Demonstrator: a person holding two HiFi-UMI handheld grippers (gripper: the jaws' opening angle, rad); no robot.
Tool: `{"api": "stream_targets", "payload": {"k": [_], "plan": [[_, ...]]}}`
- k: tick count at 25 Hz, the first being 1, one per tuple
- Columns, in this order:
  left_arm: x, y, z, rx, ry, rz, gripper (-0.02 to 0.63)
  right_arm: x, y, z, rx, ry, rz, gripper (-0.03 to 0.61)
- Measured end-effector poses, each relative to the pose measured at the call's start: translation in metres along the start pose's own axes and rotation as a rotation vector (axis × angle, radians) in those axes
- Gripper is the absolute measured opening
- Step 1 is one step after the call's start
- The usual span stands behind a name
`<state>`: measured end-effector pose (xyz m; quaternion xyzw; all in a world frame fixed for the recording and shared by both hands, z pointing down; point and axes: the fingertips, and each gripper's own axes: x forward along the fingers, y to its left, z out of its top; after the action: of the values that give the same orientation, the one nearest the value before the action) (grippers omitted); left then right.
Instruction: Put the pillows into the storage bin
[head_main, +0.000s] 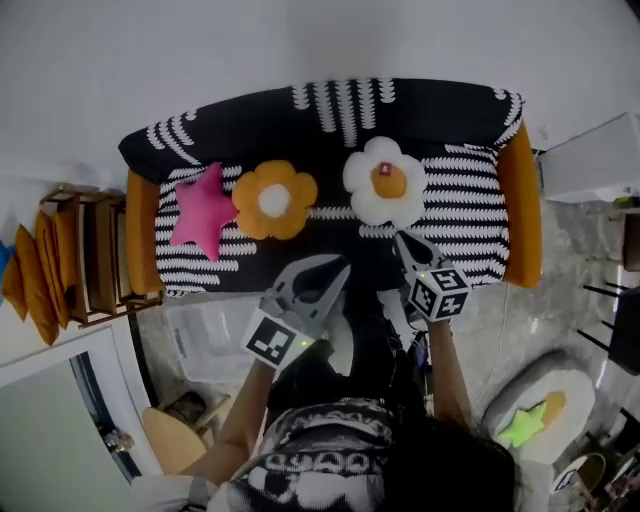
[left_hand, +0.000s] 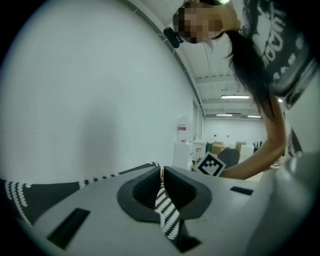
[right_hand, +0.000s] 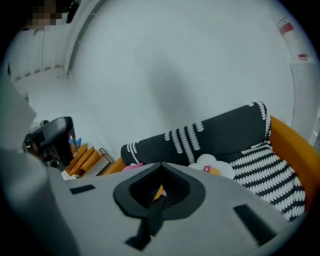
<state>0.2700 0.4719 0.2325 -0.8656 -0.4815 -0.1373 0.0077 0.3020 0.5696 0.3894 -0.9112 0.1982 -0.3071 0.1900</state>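
Sofa (head_main: 250, 120) bearing star pillow (head_main: 200, 210), flower pillow (head_main: 274, 200), egg pillow (head_main: 385, 181); left gripper (head_main: 343, 270) and right gripper (head_main: 400, 238), jaws pressed together, empty.

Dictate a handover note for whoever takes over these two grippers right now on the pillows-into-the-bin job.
Left gripper: shut, empty, over the front edge of the black-and-white patterned sofa.
Right gripper: shut, empty, beside the white flower-shaped pillow with orange centre.
Pink star-shaped pillow and orange flower-shaped pillow: on the sofa seat.
Clear plastic storage bin: on the floor before the sofa, no pillow visible inside.
Done: nothing. Left: all three pillows.
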Motion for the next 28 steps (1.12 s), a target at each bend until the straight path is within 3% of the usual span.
{"api": "stream_targets", "payload": {"k": [5,8,13,18,20,23,28], "plan": [[0.040,0.029,-0.034,-0.045,0.063,0.046,0.020,0.064,-0.100,-0.037,0.036,0.113,-0.076,0.003],[0.062,0.044,-0.055,-0.077,0.088,0.058,0.020,0.099,-0.161,-0.073,0.083,0.196,-0.134,0.044],[0.092,0.066,-0.097,-0.120,0.129,0.063,0.020,0.145,-0.239,-0.136,0.178,0.310,-0.207,0.182],[0.115,0.084,-0.132,-0.126,0.163,0.059,0.020,0.178,-0.290,-0.175,0.419,0.299,-0.245,0.332],[0.120,0.089,-0.146,-0.117,0.181,0.058,0.020,0.187,-0.307,-0.193,0.488,0.303,-0.274,0.364],[0.120,0.093,-0.170,-0.141,0.201,0.070,0.020,0.200,-0.315,-0.213,0.527,0.320,-0.264,0.374],[0.115,0.094,-0.201,-0.179,0.226,0.095,0.020,0.213,-0.310,-0.222,0.676,0.253,-0.188,0.296]]}}
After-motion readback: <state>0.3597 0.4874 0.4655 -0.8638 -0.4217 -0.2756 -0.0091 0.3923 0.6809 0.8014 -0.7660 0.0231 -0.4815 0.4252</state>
